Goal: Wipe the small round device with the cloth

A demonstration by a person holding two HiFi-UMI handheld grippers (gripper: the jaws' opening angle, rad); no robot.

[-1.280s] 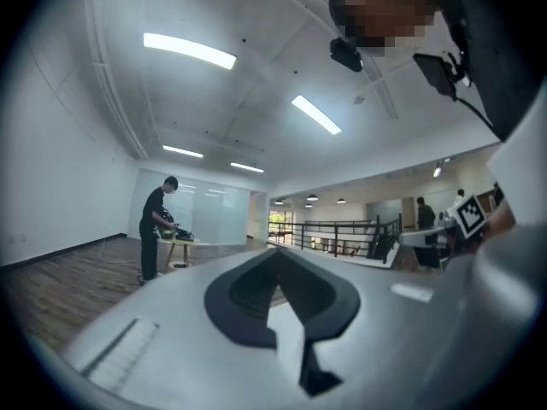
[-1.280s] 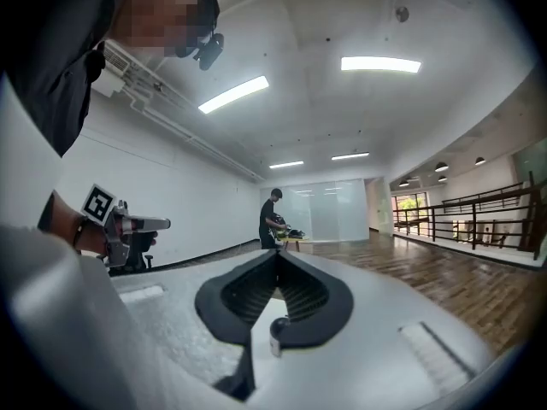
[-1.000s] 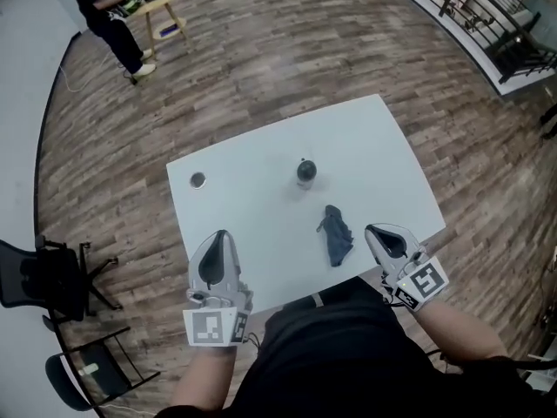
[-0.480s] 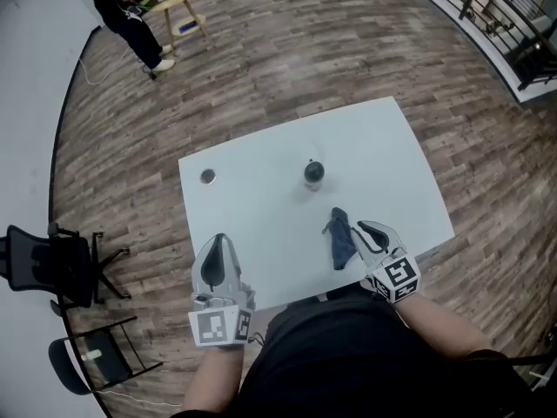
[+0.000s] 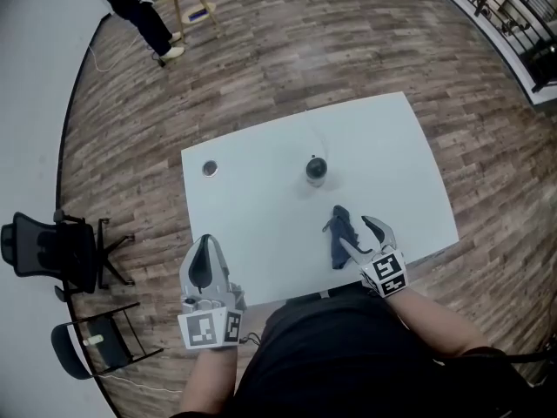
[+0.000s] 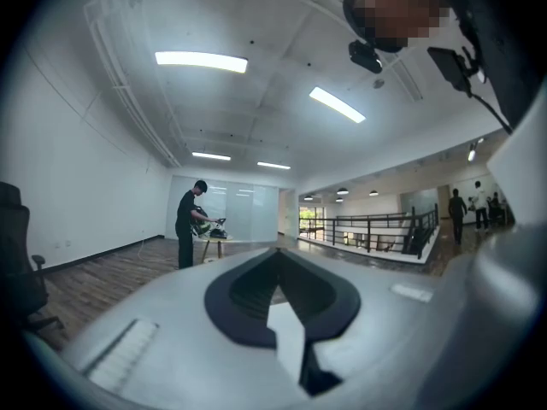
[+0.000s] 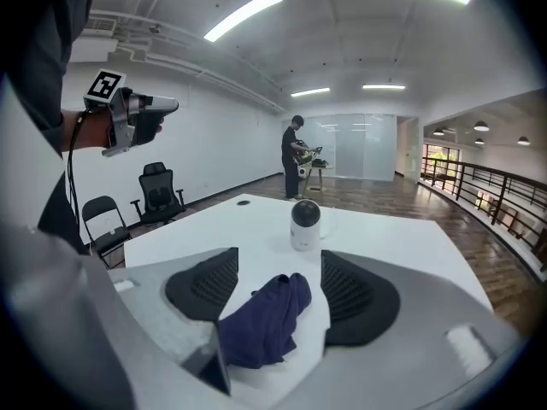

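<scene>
The small round device [image 5: 316, 170], white with a dark domed top, stands upright near the middle of the white table [image 5: 261, 203]; in the right gripper view the device [image 7: 305, 223] is just beyond the jaws. A crumpled dark blue cloth [image 5: 338, 233] lies on the table nearer me. My right gripper [image 5: 355, 233] is low over the cloth [image 7: 265, 319], and its jaws have just been opening. They stand wide on either side of the cloth, pads not pressing it. My left gripper [image 5: 205, 244] is shut and empty, held off the table's near left edge.
A small dark disc [image 5: 210, 168] lies at the table's far left. Two black chairs [image 5: 61, 252] [image 5: 87, 348] stand on the wood floor to the left. A person [image 5: 139, 7] works at a small wooden table far off. A railing [image 5: 509, 16] runs along the right.
My right gripper has dropped and shifted left until it straddles the cloth, and its jaws went from shut to wide open. The left gripper has barely moved.
</scene>
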